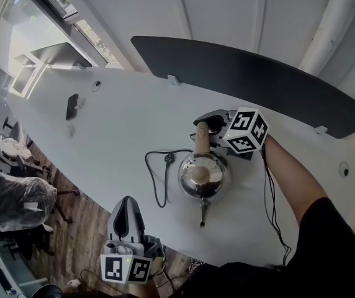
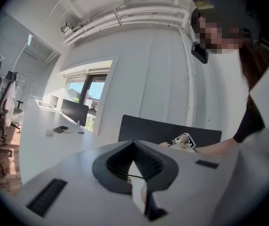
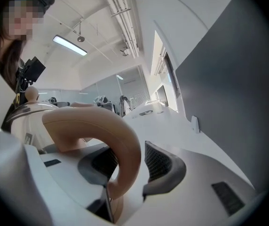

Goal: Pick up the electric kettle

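The steel electric kettle (image 1: 202, 176), rigid, slick and probably hefty, stands on the white worktop (image 1: 115, 129), best taken by its tan handle (image 1: 201, 140), which sits unclamped between the parted jaws of the right tool (image 3: 127, 150), while the left tool (image 1: 126, 208) is closed on nothing; no lettering is legible.

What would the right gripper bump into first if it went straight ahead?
The kettle handle. It sits between the right gripper's open jaws, so going straight on would probably press it deeper in.
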